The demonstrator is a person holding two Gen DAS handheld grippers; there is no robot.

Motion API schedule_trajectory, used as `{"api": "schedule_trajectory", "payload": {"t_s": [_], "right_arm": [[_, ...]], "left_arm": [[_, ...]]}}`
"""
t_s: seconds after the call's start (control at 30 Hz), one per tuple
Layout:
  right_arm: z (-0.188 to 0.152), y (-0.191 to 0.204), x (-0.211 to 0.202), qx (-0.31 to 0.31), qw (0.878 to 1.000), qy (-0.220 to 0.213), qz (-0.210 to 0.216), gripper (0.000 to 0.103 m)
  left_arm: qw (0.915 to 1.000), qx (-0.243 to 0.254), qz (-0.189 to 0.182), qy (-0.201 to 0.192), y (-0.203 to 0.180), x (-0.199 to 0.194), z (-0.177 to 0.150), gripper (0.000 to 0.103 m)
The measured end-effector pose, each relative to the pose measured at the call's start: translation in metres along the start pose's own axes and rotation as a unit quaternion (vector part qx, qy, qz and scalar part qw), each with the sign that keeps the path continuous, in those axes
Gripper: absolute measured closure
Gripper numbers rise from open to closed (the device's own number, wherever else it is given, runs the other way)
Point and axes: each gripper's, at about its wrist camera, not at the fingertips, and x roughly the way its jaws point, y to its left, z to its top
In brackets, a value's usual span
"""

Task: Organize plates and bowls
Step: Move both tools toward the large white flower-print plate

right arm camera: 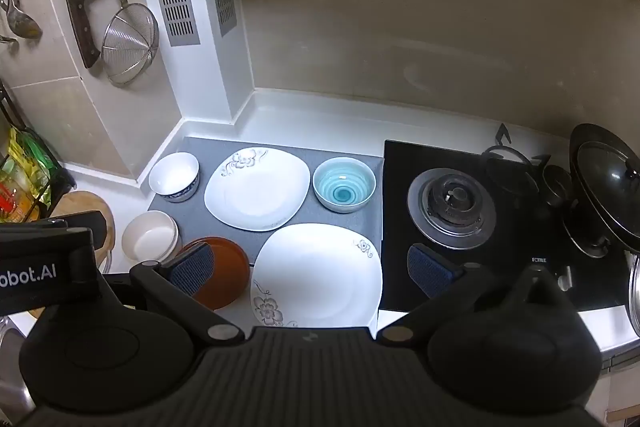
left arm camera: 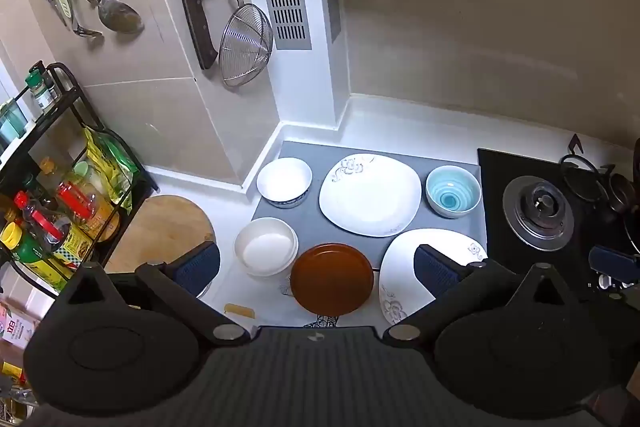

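Note:
On a grey mat point(left arm camera: 312, 227) lie a white square plate point(left arm camera: 370, 201), a blue bowl point(left arm camera: 453, 191) and a white bowl with a blue base point(left arm camera: 284, 182). A second white square plate point(left arm camera: 404, 279) with a flower print, a brown plate point(left arm camera: 332, 279) and a cream bowl point(left arm camera: 266, 247) sit nearer. My left gripper point(left arm camera: 316, 269) is open above the brown plate. My right gripper point(right arm camera: 310, 273) is open above the near white plate point(right arm camera: 320, 275), empty. The right wrist view also shows the far plate point(right arm camera: 258, 189), blue bowl point(right arm camera: 344, 185), brown plate point(right arm camera: 226, 275) and cream bowl point(right arm camera: 150, 237).
A gas hob point(right arm camera: 452, 207) with a wok and lid point(right arm camera: 604, 187) is to the right. A black rack of bottles point(left arm camera: 52, 219) and a round wooden board point(left arm camera: 160, 231) are to the left. Utensils and a strainer point(left arm camera: 246, 45) hang on the wall.

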Motion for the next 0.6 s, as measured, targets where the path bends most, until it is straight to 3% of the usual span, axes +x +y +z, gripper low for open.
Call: {"api": "schedule_trajectory", "payload": {"t_s": [0.6], "right_arm": [[-0.0008, -0.0004, -0.0001, -0.006, 1.0, -0.006, 0.0, 0.0]], "left_arm": [[0.9999, 0.0, -0.002, 0.013, -0.0019, 0.0035, 0.0009, 0.0]]}}
